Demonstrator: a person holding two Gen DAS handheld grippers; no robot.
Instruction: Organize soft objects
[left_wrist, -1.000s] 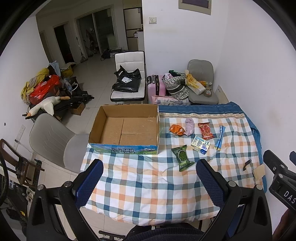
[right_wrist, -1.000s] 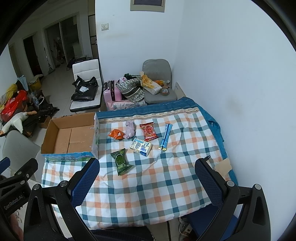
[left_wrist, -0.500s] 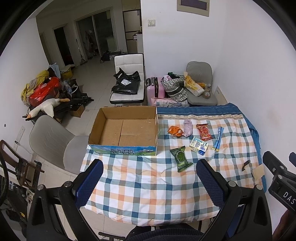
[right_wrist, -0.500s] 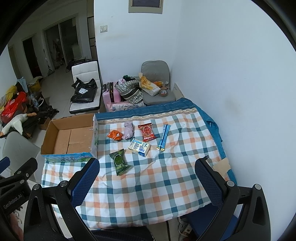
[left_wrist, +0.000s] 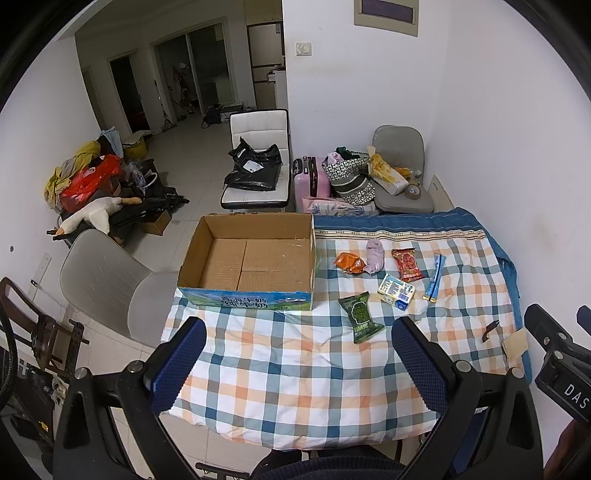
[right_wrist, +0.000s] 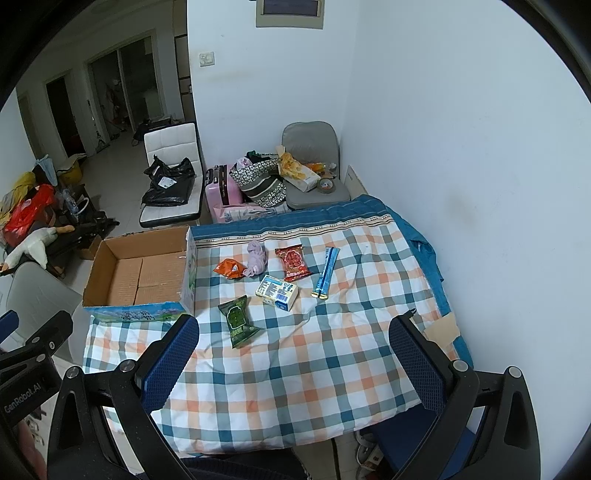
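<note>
An open, empty cardboard box (left_wrist: 255, 258) (right_wrist: 140, 277) sits at the left of a table with a checked cloth (left_wrist: 295, 369) (right_wrist: 314, 350). To its right lie a green packet (left_wrist: 360, 316) (right_wrist: 237, 322), an orange packet (left_wrist: 349, 263) (right_wrist: 229, 267), a pale purple cloth bundle (left_wrist: 375, 254) (right_wrist: 256, 257), a red packet (left_wrist: 407, 264) (right_wrist: 293, 261), a white-blue packet (left_wrist: 396, 291) (right_wrist: 277, 291) and a blue stick packet (left_wrist: 434, 277) (right_wrist: 325, 272). My left gripper (left_wrist: 297, 354) and right gripper (right_wrist: 291, 354) are both open and empty, held above the table's near edge.
A grey chair (left_wrist: 110, 280) stands left of the table. Beyond the table are a white chair with black bags (left_wrist: 256, 166), a pink suitcase (left_wrist: 312, 177), a patterned bag (left_wrist: 351, 181) and a grey chair (left_wrist: 400, 177). A white wall runs along the right.
Both grippers have drawn back and up a little, so the table and objects look slightly smaller. Nothing on the table has moved.
</note>
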